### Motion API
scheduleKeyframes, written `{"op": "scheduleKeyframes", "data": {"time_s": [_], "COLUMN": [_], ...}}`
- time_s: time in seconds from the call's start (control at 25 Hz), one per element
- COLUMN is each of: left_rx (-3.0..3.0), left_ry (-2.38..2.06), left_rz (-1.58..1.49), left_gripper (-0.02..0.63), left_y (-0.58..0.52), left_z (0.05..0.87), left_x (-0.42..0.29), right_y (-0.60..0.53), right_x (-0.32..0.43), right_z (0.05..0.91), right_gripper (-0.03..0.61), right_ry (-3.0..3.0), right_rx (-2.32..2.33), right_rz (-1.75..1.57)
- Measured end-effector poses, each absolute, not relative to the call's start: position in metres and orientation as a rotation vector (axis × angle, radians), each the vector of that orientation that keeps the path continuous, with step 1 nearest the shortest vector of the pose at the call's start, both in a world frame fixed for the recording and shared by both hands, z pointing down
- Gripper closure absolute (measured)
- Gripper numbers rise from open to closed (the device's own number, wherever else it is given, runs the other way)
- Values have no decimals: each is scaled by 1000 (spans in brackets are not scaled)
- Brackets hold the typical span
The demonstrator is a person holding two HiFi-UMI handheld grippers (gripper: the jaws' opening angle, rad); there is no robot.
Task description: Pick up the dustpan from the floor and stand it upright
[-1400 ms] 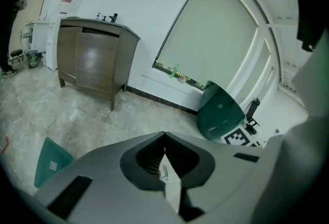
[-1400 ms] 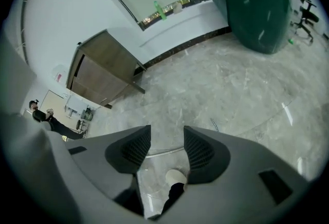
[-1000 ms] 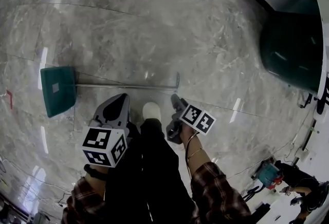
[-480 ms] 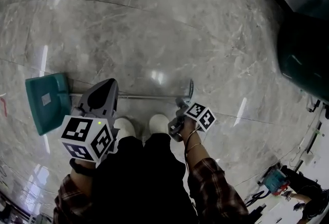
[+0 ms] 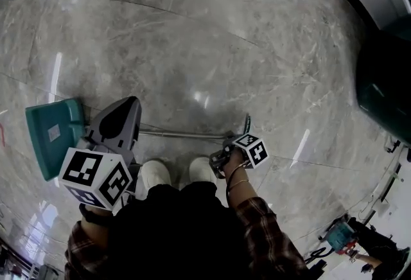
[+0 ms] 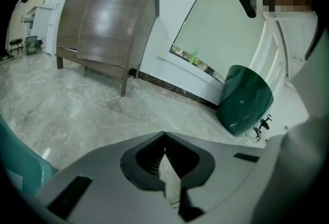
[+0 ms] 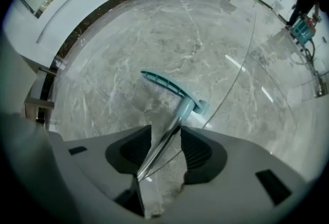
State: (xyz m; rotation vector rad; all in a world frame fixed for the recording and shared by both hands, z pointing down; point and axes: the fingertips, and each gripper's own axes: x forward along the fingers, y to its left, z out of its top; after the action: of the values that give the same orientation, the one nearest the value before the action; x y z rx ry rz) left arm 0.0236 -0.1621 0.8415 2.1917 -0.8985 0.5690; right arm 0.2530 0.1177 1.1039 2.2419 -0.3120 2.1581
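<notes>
The dustpan lies flat on the marble floor, its teal pan (image 5: 48, 134) at the left. A thin metal pole (image 5: 186, 135) runs right from it to a teal grip (image 5: 246, 123). My right gripper (image 5: 223, 144) is down at the pole's grip end. In the right gripper view the pole (image 7: 167, 138) passes slantwise between the jaws of this gripper (image 7: 165, 135), which stand open wider than it, with the grip (image 7: 169, 87) just beyond. My left gripper (image 5: 130, 103) hangs above the pole near the pan, shut and empty (image 6: 164, 138). A teal corner of the pan (image 6: 20, 171) shows there.
A big dark green rounded object (image 5: 385, 86) (image 6: 244, 99) stands at the right by the wall. A wooden cabinet on legs (image 6: 103, 28) is farther off. My white shoes (image 5: 154, 176) stand just behind the pole. Cables and a tool (image 5: 340, 237) lie at the lower right.
I have stepped up to the dustpan, so it lies right before my shoes. The right gripper came down around the pole near the grip. The left gripper moved over the pan end.
</notes>
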Motion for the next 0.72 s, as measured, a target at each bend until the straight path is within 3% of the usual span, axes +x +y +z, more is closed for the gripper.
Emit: {"op": "scheduleKeyframes", "data": {"time_s": [0.4, 0.72], "left_rx": [2237, 2252], "left_ry": [-883, -865], "left_rz": [601, 613], "left_gripper": [602, 603], "left_y": [-177, -181], "left_z": [851, 840], "left_x": [24, 33], "right_y": [117, 104], "right_x": [240, 247], "right_z": [1126, 1107], "right_gripper": [393, 463], "right_ry": [-211, -140], "right_rx": [2194, 2321], "right_rz": [2245, 2337]}}
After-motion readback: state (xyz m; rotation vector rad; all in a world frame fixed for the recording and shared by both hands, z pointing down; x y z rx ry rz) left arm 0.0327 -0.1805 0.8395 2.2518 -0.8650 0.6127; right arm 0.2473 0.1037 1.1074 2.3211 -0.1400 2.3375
